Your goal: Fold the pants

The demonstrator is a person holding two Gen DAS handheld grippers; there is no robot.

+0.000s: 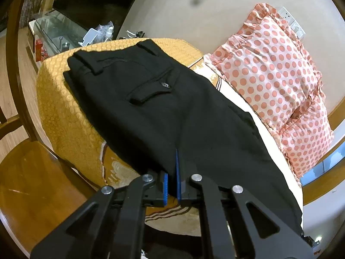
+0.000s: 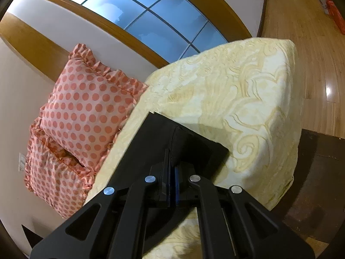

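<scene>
Pants: black pants (image 1: 163,108) lay lengthwise on the bed (image 2: 237,90), waistband toward the far corner over the orange patterned cover (image 1: 64,112), legs running back along the bed toward the other end. Back pocket flap with its button (image 1: 165,84) faced up; the two legs seemed already laid one on the other, so a first lengthwise fold was judged done.

Left gripper: left gripper (image 1: 172,172) had its blue-padded fingers (image 1: 178,172) pressed together on a ridge of the black cloth at mid-length, near the bed's near edge. Judged purpose: to anchor or lift the middle so a crosswise fold line forms there.

Right gripper: right gripper (image 2: 172,172) had its fingers pinching the hem end of the legs; cloth rose in a tent from the cream blanket (image 2: 248,108). Held up, probably so the leg end can be carried over toward the waistband without dragging.

Hem: square-cut end (image 2: 189,142) lay partly on the blanket, near its middle, corners flat.

Pillows: two polka-dot pillows (image 1: 276,82) stood against the wall along the bed's far side, just beside the pants, not touching so far as could be told.

Risk: thin pinch at the hem may let the under leg slip out.
</scene>
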